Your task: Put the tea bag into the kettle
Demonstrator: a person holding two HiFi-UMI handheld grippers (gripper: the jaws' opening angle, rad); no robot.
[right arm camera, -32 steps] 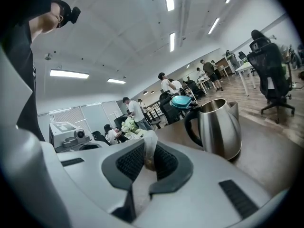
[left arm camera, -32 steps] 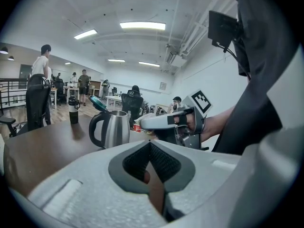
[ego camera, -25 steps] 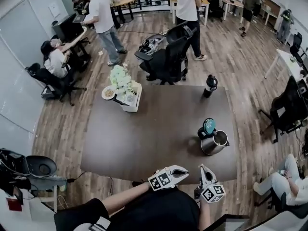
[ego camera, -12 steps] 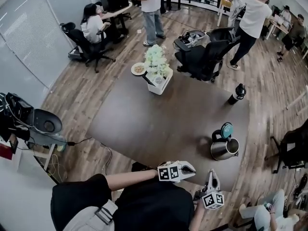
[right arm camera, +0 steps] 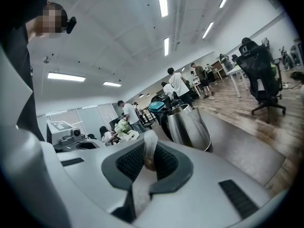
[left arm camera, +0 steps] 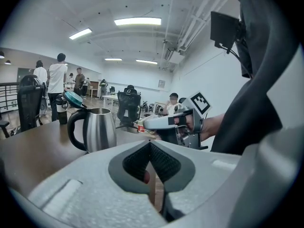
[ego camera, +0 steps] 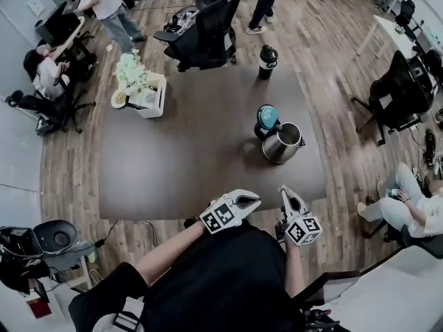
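Evidently the right gripper pinches the tea bag to carry it to the kettle, whose lid stands open. The left gripper has its jaws pressed together.

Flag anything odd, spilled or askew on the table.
Nothing stands out. The kettle stands upright on the table, lid open, nothing spilled; the right hand-held gripper pinches the tea bag.

Silver brushed-steel kettle with black handle and teal lid, dark brown table, white plastic left gripper and right gripper with black-and-white square markers, dark grey ribbed pads, pale beige paper tea bag
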